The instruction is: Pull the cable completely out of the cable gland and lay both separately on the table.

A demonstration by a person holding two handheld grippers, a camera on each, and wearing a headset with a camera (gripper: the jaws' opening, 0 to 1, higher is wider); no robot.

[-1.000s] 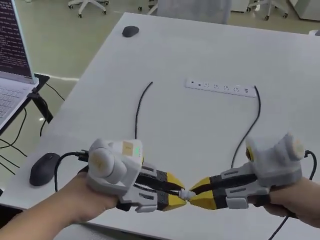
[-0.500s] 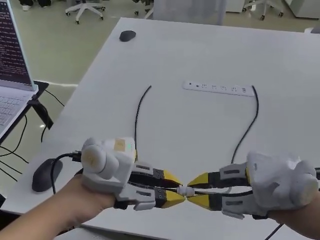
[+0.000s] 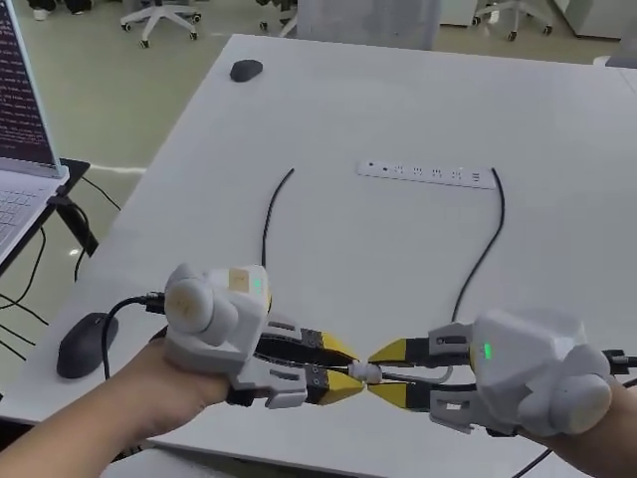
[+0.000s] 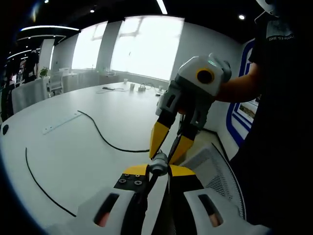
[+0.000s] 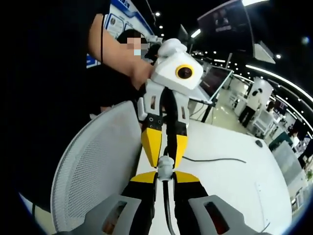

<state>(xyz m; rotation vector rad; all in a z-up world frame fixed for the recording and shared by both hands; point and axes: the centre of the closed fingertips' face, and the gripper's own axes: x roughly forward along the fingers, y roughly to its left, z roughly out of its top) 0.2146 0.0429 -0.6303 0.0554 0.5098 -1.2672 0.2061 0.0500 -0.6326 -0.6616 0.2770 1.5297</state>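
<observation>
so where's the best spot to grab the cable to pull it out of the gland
Take the cable on the black stretch just beside the cable gland, from the side opposite the left gripper, which clamps the gland. It leaves the gland straight between the jaws of the right gripper, so a close hold there should pull in line.

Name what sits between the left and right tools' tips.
The small white cable gland; the left tool and right tool meet at it, seen in the head view.
</observation>
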